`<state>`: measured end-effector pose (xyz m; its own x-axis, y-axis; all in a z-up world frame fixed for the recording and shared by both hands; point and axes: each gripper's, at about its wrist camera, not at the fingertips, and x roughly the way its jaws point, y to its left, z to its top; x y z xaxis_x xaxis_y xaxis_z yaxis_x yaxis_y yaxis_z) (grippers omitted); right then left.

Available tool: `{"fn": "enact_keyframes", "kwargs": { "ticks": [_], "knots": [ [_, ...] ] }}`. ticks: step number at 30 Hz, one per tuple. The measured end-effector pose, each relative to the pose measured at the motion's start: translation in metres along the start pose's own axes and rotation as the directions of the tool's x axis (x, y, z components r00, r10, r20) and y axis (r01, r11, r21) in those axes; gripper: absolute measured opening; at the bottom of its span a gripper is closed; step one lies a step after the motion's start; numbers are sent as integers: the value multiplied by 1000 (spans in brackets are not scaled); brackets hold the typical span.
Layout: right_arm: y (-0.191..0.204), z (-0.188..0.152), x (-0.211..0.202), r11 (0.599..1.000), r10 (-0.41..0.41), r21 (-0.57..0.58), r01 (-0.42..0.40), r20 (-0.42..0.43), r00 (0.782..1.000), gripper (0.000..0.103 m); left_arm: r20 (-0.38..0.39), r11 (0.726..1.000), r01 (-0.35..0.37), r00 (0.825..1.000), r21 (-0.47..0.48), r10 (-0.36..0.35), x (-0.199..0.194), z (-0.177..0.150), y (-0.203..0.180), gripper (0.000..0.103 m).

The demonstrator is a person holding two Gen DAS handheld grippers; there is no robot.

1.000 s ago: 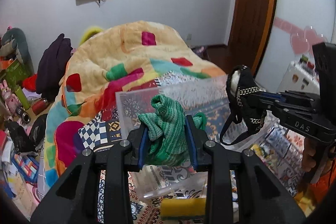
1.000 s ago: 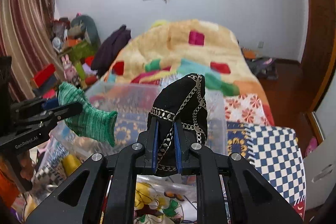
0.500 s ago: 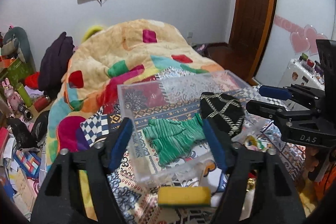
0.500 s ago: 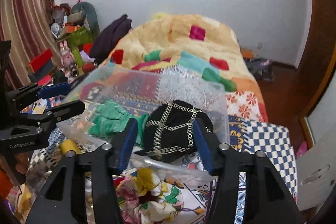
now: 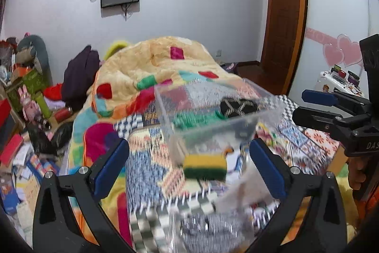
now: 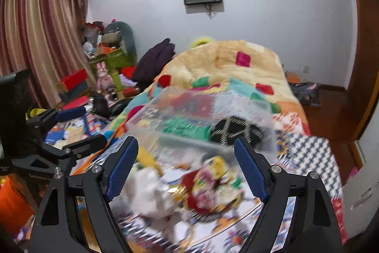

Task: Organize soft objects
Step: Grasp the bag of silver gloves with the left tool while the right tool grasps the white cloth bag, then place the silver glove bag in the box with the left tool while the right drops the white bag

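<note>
Two soft items lie in the clear plastic bin [image 5: 213, 110] on the patterned bed cover [image 5: 146, 158]: a green knitted piece [image 5: 196, 119] on the left and a black piece with pale chain trim [image 5: 238, 106] on the right, the two touching or nearly so. Both tools hang empty on the near side of the bin, fingers spread wide apart. The left tool [image 5: 188, 168] frames a yellow-and-green sponge [image 5: 205, 167] that sits on the cover just in front of the bin's near wall. The right tool [image 6: 186, 168] points down over a blurred heap of white and multicoloured cloth [image 6: 189, 191] near the bin's near edge.

With two items stowed, the sort looks partly done, and the sponge and the cloth heap appear the likeliest next picks. A clean pick would mean lowering each tool straight over its target, centring it between the fingers and closing on the bulk of the material, not on a loose edge, while keeping clear of the bin wall. Both tools are level, aimed forward and slightly down, side by side and well apart.
</note>
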<state>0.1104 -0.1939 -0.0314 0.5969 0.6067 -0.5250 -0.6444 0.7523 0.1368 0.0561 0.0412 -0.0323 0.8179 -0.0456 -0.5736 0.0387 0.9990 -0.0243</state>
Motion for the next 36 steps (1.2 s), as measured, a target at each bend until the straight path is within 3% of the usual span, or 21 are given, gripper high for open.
{"fn": "enact_keyframes", "kwargs": {
  "ticks": [7, 11, 13, 17, 19, 24, 30, 36],
  "knots": [
    [14, -26, 24, 999, 40, 11, -39, -87, 995, 81, -107, 999, -5, 994, -51, 0, 5, -45, 5, 103],
    [18, -37, 40, 998, 56, 11, -55, -146, 988, 80, -157, 995, 34, 986, -89, -48, 11, -63, 4, 103],
    [20, -41, 45, 998, 61, 3, -61, -163, 985, 72, -173, 995, 41, 983, -88, -56, 13, -70, 2, 103],
    [23, -49, 53, 996, 84, -4, -86, -217, 973, 38, -203, 993, 56, 976, -107, -77, 20, -83, 0, 103],
    [22, -52, 52, 995, 96, 3, -98, -222, 970, 27, -203, 991, 61, 975, -122, -85, 22, -87, 1, 103],
    [20, -49, 35, 995, 103, 10, -103, -173, 980, 19, -185, 990, 86, 977, -116, -106, 21, -87, -1, 76],
    [13, -32, 8, 994, 103, 36, -101, -82, 991, 19, -160, 992, 94, 981, -89, -107, 15, -83, -5, 48],
    [0, -13, -16, 993, 92, 71, -93, 18, 996, 19, -98, 994, 80, 991, -78, -88, 5, -59, -1, 43]
  ]
}}
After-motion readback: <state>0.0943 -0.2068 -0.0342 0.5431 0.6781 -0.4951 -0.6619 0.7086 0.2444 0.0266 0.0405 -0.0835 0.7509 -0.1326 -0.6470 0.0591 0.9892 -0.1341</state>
